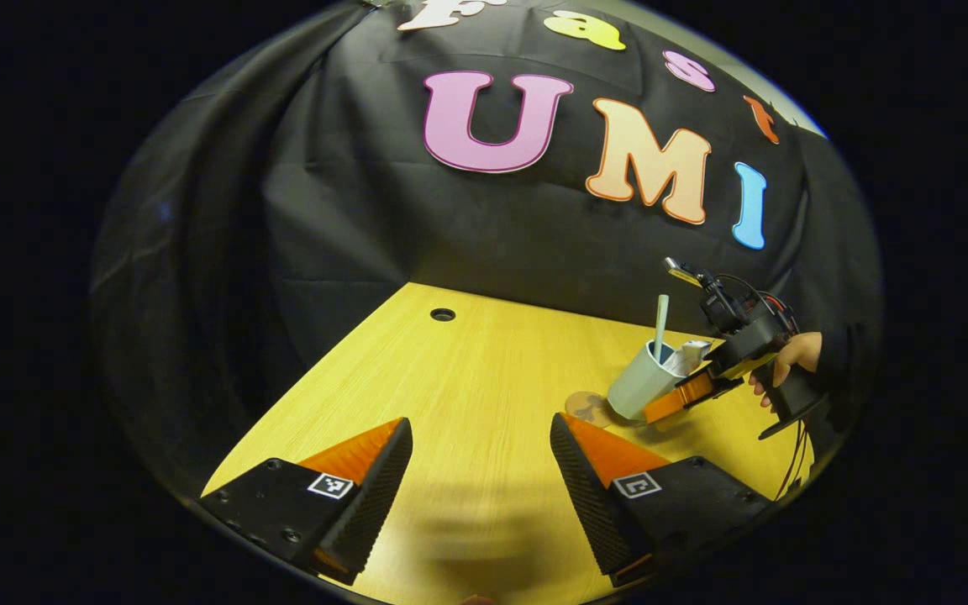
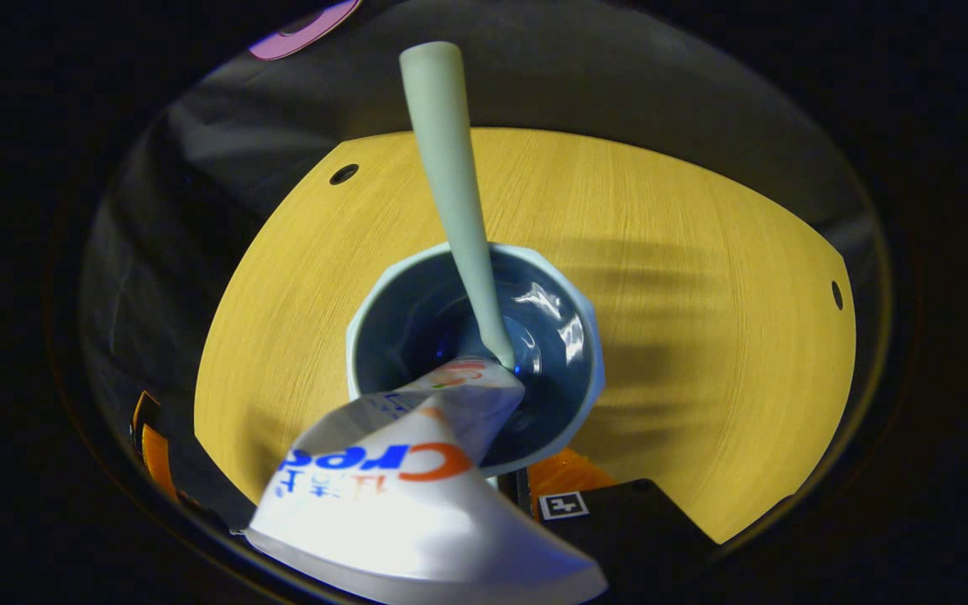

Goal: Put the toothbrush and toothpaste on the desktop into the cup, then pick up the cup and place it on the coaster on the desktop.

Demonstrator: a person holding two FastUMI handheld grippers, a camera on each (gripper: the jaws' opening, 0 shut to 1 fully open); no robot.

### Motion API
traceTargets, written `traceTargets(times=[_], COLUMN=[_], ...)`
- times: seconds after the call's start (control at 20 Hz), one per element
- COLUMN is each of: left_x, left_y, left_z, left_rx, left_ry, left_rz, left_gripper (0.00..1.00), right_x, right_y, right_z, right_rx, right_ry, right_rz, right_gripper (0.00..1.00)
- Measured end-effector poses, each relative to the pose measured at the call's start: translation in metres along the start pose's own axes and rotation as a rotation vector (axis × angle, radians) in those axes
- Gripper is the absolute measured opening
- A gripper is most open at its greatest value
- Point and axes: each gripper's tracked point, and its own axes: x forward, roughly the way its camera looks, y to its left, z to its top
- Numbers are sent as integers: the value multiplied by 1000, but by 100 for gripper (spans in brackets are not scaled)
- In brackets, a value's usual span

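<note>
Your left gripper [image 1: 481, 470] hangs with jaws apart over the desktop's [image 1: 467, 378] near edge, holding nothing. Your right gripper [image 1: 686, 395] is clamped on the cup [image 1: 639, 382] near the right edge, tilted above the coaster [image 1: 585, 407], which it partly hides. The toothpaste [image 2: 417, 496] hides one finger; the toothbrush [image 2: 455, 193] handle points up and away.

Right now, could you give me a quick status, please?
Left gripper open, idle. Right gripper on cup, tilted by coaster. Toothbrush, toothpaste inside.
</note>
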Motion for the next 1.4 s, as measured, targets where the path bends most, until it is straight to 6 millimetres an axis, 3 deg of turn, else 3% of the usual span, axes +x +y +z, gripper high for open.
traceTargets(times=[0.25,0.55,0.6,0.8,1.0,1.1,1.15,1.2,1.3,1.4], left_x=[-2,0,1,6,11,12,13,13,14,14], left_y=[12,4,1,-22,-54,-72,-82,-91,-110,-130], left_z=[-2,3,5,12,18,21,22,23,27,33], left_rx=[-16,-11,-4,12,44,59,70,80,86,82], left_ry=[9,6,3,-5,-14,-20,-23,-23,-29,-34], left_rz=[4,-15,-21,-57,-103,-128,-138,-149,-174,-196], left_gripper=[95,95,95,95,95,95,95,95,95,95], right_x=[1,-9,-15,-34,-57,-69,-76,-84,-105,-128], right_y=[-2,2,2,2,-10,-13,-16,-20,-34,-48], right_z=[-4,-4,-1,2,-6,-7,-7,-6,0,7], right_rx=[6,0,-3,-26,-36,-27,-19,-7,10,7], right_ry=[29,39,18,-40,-105,-152,-180,-215,-302,-406], right_rz=[-6,3,6,22,24,42,52,56,47,30], right_gripper=[33,36,48,95,99,95,99,95,99,95])
